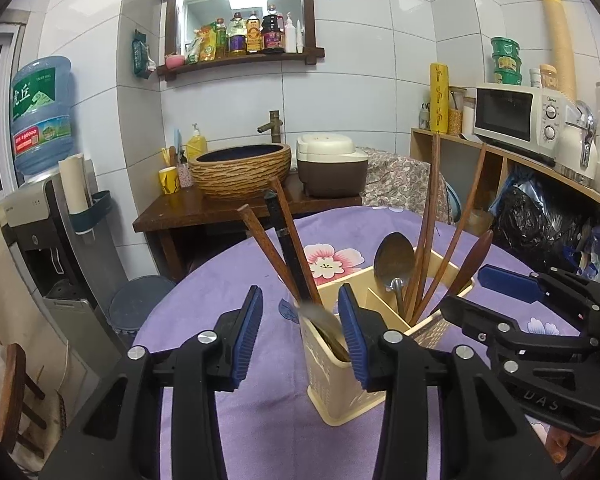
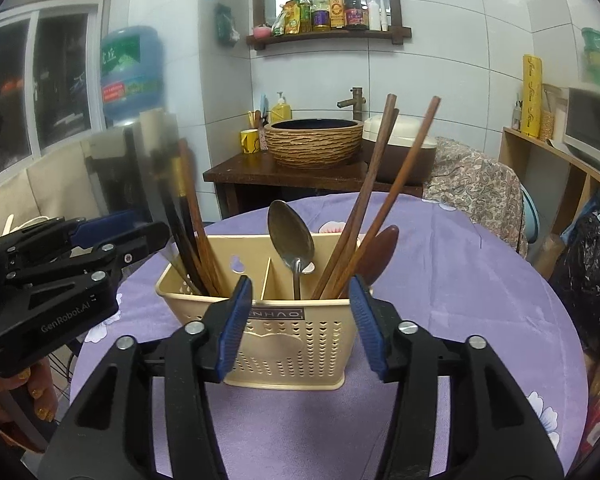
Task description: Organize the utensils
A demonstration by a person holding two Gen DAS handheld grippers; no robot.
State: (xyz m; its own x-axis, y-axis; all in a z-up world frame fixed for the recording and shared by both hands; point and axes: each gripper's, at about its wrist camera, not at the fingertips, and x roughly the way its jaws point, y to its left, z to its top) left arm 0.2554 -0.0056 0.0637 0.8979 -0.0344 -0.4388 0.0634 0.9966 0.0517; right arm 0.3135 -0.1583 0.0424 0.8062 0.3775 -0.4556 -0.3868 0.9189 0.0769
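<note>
Chopsticks (image 2: 196,236), metal spoon (image 2: 290,236), wooden spoon (image 2: 380,250) all in caddy (image 2: 288,332); both tools, left (image 1: 300,320) and right (image 2: 298,316), wide, empty. Seemingly nearly done.

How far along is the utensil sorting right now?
Mostly done, it looks. The caddy already holds chopsticks with a metal spoon and a wooden spoon on one side, and darker chopsticks on the other. Nothing is in hand: the left gripper and right gripper are both open. No loose utensils show on the table.
</note>
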